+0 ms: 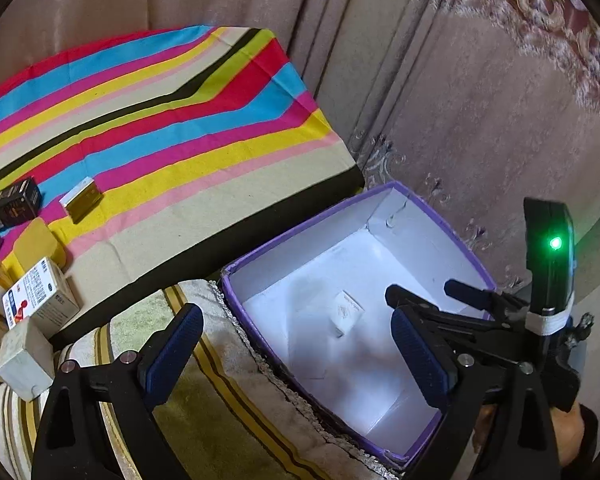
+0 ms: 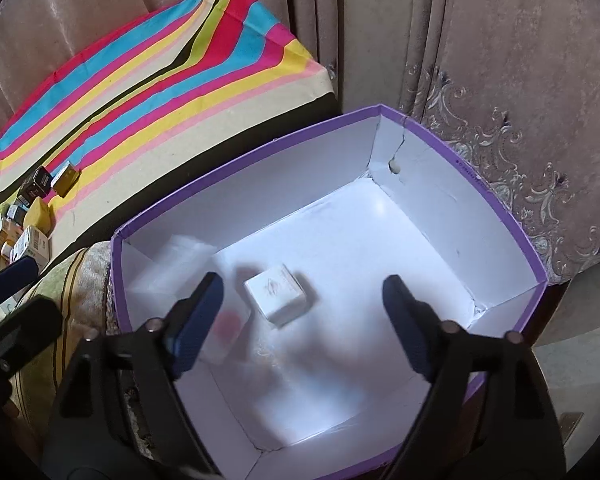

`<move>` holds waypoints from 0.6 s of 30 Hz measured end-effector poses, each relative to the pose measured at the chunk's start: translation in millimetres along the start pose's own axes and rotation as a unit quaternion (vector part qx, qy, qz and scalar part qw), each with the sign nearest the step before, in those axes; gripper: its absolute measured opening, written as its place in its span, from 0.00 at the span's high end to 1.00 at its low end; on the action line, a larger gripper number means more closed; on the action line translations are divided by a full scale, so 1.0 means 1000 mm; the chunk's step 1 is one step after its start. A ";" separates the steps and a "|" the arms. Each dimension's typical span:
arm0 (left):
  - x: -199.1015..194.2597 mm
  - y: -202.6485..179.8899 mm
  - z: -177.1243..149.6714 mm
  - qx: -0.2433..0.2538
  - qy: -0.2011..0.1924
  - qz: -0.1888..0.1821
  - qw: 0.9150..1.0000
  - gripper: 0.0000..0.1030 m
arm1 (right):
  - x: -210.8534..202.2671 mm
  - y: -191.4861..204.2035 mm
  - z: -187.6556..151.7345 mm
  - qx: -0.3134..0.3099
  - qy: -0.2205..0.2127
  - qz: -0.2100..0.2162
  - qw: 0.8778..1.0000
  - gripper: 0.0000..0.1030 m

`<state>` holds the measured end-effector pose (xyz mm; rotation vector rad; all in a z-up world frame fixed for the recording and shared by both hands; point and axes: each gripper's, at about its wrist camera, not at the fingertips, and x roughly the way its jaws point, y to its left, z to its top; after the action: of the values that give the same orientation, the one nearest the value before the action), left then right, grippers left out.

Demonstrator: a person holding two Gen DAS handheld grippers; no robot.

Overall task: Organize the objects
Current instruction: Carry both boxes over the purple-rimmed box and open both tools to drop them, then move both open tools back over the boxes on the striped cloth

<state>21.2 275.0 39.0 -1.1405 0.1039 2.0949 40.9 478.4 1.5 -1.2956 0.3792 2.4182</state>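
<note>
A purple cardboard box (image 1: 300, 252) with a white inside stands beside a striped cloth (image 1: 160, 120). On its floor lies a small white carton (image 1: 346, 312). My left gripper (image 1: 300, 356) is open and holds nothing, one finger over the sofa arm and the other over the box. In the right wrist view my right gripper (image 2: 302, 318) hangs open over the box (image 2: 300, 172), above the white carton (image 2: 278, 296). A blurred white carton with a red mark (image 2: 228, 330) shows just beside its left finger, and no pad presses on it.
Several small cartons sit at the cloth's left end: a black one (image 1: 15, 202), a gold one (image 1: 82, 199), a yellow one (image 1: 38, 242), a white printed one (image 1: 40, 300). A striped sofa arm (image 1: 204, 400) borders the box. Curtains (image 1: 480, 100) hang behind.
</note>
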 end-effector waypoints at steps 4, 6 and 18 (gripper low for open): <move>-0.016 0.013 -0.003 -0.010 -0.027 -0.001 1.000 0.06 | 0.002 0.006 -0.002 -0.006 0.008 0.009 1.000 0.16; -0.024 0.022 -0.005 -0.010 -0.034 0.008 0.999 0.06 | 0.001 0.011 -0.003 -0.009 0.009 0.019 1.000 0.16; -0.080 0.101 -0.041 -0.093 -0.060 0.059 0.992 0.06 | -0.008 0.069 -0.012 -0.058 0.016 0.070 0.996 0.13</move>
<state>11.8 140.4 48.6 -1.1358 -0.0851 2.3116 23.3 410.3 5.5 -1.4003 0.3539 2.5733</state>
